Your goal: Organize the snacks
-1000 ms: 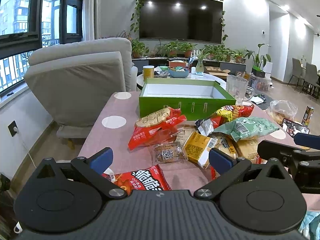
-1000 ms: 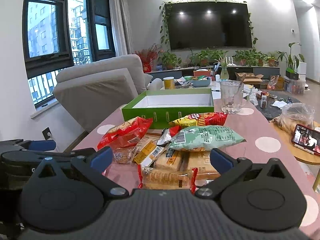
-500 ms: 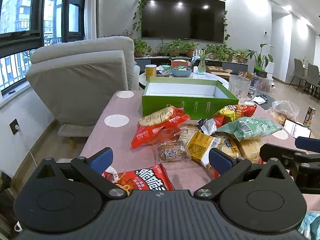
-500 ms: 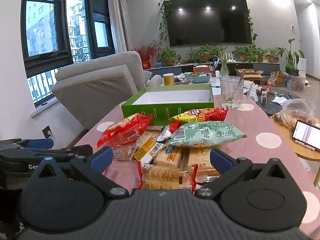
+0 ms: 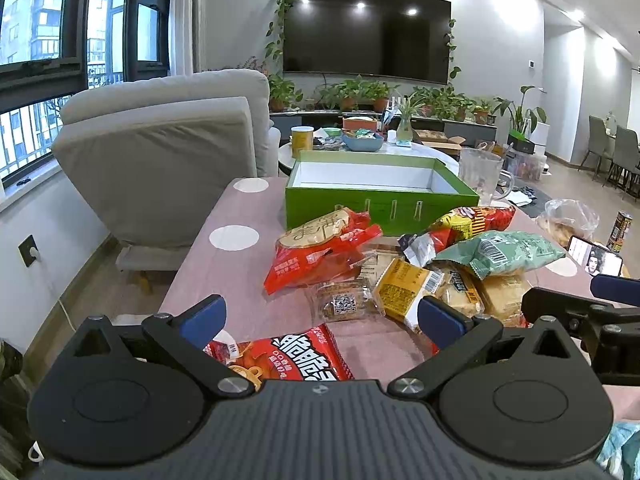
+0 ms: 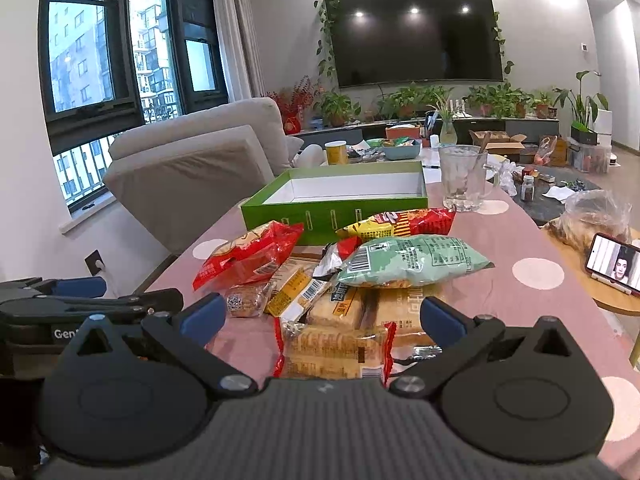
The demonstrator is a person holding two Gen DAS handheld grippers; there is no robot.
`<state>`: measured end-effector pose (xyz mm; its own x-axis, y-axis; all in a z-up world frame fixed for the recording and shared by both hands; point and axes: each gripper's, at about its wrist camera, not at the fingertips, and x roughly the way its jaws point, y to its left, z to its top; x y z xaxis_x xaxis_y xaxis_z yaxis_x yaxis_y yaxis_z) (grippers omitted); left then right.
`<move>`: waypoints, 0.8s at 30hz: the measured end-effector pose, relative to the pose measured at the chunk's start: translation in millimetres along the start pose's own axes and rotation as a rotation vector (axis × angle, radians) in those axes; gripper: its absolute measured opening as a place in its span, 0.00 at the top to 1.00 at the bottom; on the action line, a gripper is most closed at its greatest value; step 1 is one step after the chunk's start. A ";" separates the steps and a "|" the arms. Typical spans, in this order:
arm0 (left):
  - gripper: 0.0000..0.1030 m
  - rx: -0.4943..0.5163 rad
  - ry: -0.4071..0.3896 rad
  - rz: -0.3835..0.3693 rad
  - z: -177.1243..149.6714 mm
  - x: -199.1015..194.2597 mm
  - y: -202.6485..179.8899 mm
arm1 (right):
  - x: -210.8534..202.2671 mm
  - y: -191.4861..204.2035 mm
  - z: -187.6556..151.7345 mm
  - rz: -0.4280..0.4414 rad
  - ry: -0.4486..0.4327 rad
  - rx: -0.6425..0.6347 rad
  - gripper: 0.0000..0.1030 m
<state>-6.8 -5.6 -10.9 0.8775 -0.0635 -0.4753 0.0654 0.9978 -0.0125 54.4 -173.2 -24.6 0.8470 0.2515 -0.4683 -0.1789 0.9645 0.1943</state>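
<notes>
A pile of snack packets lies on the pink dotted table [image 5: 240,276]: a red bag [image 5: 320,252], a green bag [image 5: 500,252], a yellow-red bag [image 5: 476,216], a yellow packet [image 5: 404,288], a clear-wrapped cake [image 5: 344,300] and a red packet [image 5: 288,356] nearest. Behind stands an open green box [image 5: 380,196], empty. My left gripper [image 5: 320,316] is open above the near red packet. My right gripper [image 6: 322,316] is open over a cracker packet [image 6: 332,348], with the green bag [image 6: 412,260] and green box [image 6: 340,204] beyond.
A glass mug [image 6: 464,180] stands right of the box. A phone [image 6: 612,260] and a plastic bag [image 6: 592,216] sit on a side table at the right. A grey armchair [image 5: 160,160] stands left of the table.
Both views have shifted slightly forward toward the snack pile. Both grippers stay open and empty.
</notes>
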 end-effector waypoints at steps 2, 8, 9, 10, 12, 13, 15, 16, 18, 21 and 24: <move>0.00 -0.002 0.000 0.000 -0.7 -0.6 1.2 | 0.8 1.0 -0.3 -0.002 0.003 -0.003 0.21; 0.00 -0.007 0.005 -0.004 -0.7 -0.2 3.8 | 1.9 1.7 0.1 -0.006 0.008 -0.005 0.21; 0.00 -0.007 0.006 -0.005 -0.1 1.1 4.2 | 1.9 2.1 0.3 -0.006 0.008 -0.005 0.21; 0.00 -0.006 0.006 -0.005 -0.2 1.0 4.0 | 1.9 2.0 0.3 -0.006 0.008 -0.005 0.21; 0.00 -0.002 0.007 -0.008 0.1 0.9 3.2 | 2.1 1.9 0.2 -0.007 0.009 -0.003 0.21; 0.00 0.000 0.008 -0.008 0.2 1.1 2.7 | 2.3 1.4 0.1 -0.009 0.010 -0.001 0.21; 0.00 0.002 0.008 -0.009 0.1 0.7 2.0 | 2.4 0.5 0.3 -0.010 0.011 0.004 0.21; 0.00 0.003 0.008 -0.009 0.2 0.8 1.9 | 2.3 0.0 0.4 -0.011 0.011 0.006 0.21; 0.00 0.003 0.008 -0.009 0.1 0.6 1.5 | 2.2 -0.5 0.5 -0.012 0.011 0.008 0.21; 0.00 0.002 0.010 -0.008 0.1 1.2 1.2 | 2.2 -0.5 0.3 -0.012 0.012 0.008 0.21; 0.00 0.002 0.011 -0.008 0.0 1.1 1.2 | 2.2 -0.5 0.3 -0.012 0.011 0.008 0.21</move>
<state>-5.7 -4.5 -11.5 0.8719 -0.0712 -0.4846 0.0733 0.9972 -0.0146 56.5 -173.2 -25.5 0.8433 0.2408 -0.4804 -0.1646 0.9668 0.1956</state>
